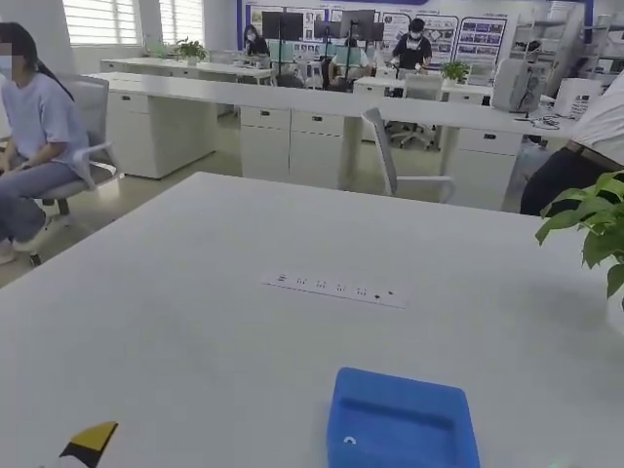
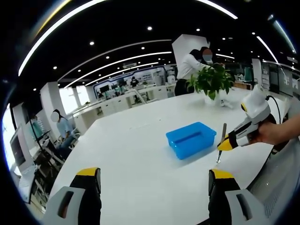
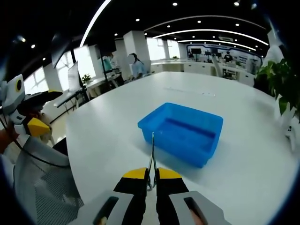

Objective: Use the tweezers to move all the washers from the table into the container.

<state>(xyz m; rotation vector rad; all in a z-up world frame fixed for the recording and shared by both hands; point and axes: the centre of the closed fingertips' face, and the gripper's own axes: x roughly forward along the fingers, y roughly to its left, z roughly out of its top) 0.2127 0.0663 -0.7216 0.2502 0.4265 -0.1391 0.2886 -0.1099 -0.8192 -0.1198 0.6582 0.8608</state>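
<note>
A blue plastic container [image 1: 400,424] stands on the white table [image 1: 195,322] near its front edge, with a small pale ring [image 1: 349,441] on its floor. My right gripper [image 3: 151,174] is shut on thin metal tweezers [image 3: 152,150], whose tips point at the near wall of the container [image 3: 183,131]. In the left gripper view the right gripper [image 2: 243,133] holds the tweezers [image 2: 220,147] tip-down just right of the container [image 2: 191,139]. My left gripper [image 2: 152,180] is open with nothing between its jaws. A gripper's yellow-and-black tip [image 1: 90,441] shows at the bottom left.
A socket panel [image 1: 336,289] lies flush in the middle of the table. A potted plant [image 1: 590,219] stands at the right edge. A person sits on a chair [image 1: 83,146] at the far left, and desks with more people stand behind.
</note>
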